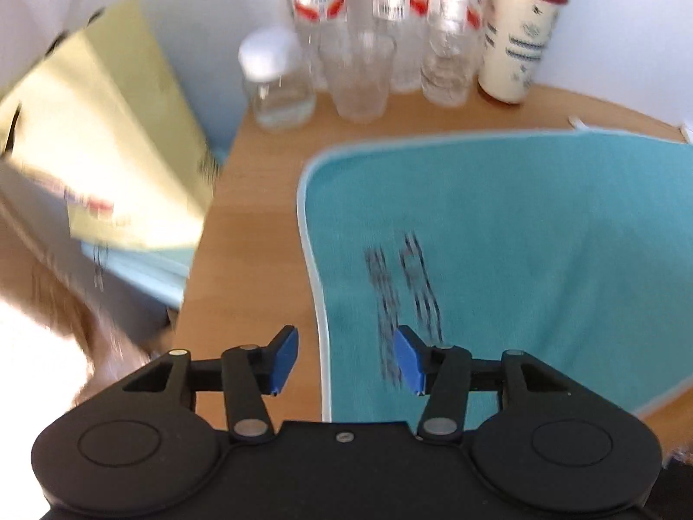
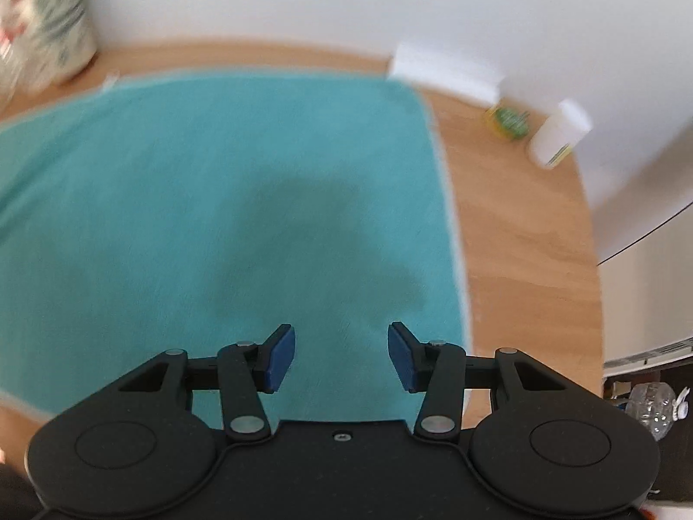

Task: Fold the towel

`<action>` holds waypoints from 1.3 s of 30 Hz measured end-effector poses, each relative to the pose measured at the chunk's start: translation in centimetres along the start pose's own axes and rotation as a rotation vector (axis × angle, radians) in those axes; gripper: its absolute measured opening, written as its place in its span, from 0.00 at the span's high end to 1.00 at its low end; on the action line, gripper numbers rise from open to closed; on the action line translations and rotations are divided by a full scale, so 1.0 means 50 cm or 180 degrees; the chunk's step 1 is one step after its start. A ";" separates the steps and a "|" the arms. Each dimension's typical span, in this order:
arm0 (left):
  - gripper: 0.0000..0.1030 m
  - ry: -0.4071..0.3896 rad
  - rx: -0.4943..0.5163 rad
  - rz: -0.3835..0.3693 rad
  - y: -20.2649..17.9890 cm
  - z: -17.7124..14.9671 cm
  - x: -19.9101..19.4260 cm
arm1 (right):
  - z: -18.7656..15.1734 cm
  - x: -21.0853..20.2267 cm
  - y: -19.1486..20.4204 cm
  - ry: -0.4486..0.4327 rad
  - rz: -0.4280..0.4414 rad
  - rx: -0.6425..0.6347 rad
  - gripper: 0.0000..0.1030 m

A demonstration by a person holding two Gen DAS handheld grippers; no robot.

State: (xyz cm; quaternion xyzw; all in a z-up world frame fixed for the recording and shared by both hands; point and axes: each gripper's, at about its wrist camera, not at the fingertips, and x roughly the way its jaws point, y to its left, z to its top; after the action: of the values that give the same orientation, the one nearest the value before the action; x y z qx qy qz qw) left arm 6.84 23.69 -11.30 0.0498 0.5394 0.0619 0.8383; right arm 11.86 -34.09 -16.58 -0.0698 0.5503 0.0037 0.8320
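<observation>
While both claws hang released, we see the teal terry towel [image 1: 519,225] flat on the wooden worktop [image 1: 251,234]: under the right claw [image 2: 342,357], its white-piped edge beneath the left claw [image 1: 346,359].

**Clutter along the desk's far edge**

Clear plastic bottles [image 1: 318,8] with red labels stand at the far edge of the desk [image 1: 260,234], beside a white-capped jar [image 1: 277,82], a clear cup [image 1: 361,78] and a lidded paper cup [image 1: 519,30]. A yellow bag [image 1: 112,130] stands off the left edge. At the far right corner: a white bottle [image 2: 556,136] and a small green-and-yellow item [image 2: 509,119].
</observation>
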 end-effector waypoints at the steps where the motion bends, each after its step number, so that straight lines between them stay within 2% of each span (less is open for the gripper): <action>1: 0.51 -0.0114 -0.0039 -0.0018 -0.008 0.027 0.020 | 0.014 0.001 -0.004 -0.0082 -0.0049 0.0018 0.48; 6: 0.51 -0.0267 -0.0025 0.0071 -0.028 0.090 0.092 | 0.105 0.040 -0.022 -0.0404 -0.0295 0.0082 0.48; 8: 0.51 -0.0321 0.0012 0.0141 -0.036 0.109 0.121 | 0.132 0.067 -0.029 -0.0401 -0.0306 0.0103 0.48; 11: 0.51 -0.0243 0.0082 0.0200 -0.053 0.120 0.163 | 0.153 0.101 -0.032 -0.0382 -0.0355 0.0094 0.48; 13: 0.51 -0.0204 0.0104 0.0230 -0.057 0.121 0.179 | 0.159 0.121 -0.036 -0.0302 -0.0361 0.0070 0.48; 14: 0.51 -0.0179 0.0128 0.0256 -0.060 0.124 0.189 | 0.160 0.141 -0.040 -0.0177 -0.0368 0.0066 0.48; 17: 0.51 -0.0101 0.0159 0.0302 -0.063 0.130 0.214 | 0.140 0.160 -0.052 -0.0022 -0.0371 0.0132 0.48; 18: 0.50 -0.0116 0.0164 0.0312 -0.063 0.136 0.222 | 0.131 0.155 -0.056 -0.0068 -0.0348 0.0176 0.47; 22: 0.41 -0.0166 0.0172 0.0351 -0.058 0.156 0.242 | 0.103 0.142 -0.081 -0.0031 -0.0299 0.0342 0.45; 31: 0.31 -0.0245 0.0228 0.0387 -0.046 0.218 0.279 | 0.025 0.111 -0.084 0.0036 -0.0486 0.0468 0.42; 35: 0.31 -0.0222 0.0239 0.0379 -0.041 0.239 0.290 | 0.010 0.102 -0.075 -0.0012 -0.0605 0.0435 0.42; 37: 0.31 -0.0213 0.0247 0.0370 -0.041 0.239 0.284 | -0.003 0.073 -0.067 -0.0214 -0.0728 0.0409 0.42; 39: 0.31 -0.0226 0.0257 0.0353 -0.040 0.234 0.272 | -0.022 0.042 -0.072 -0.0205 -0.0541 0.0474 0.42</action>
State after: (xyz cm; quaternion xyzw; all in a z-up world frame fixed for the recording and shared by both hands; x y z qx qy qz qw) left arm 23.15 23.65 -18.99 0.1155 0.5079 0.0847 0.8495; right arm 11.97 -37.92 -18.51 -0.0540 0.5142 -0.1055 0.8495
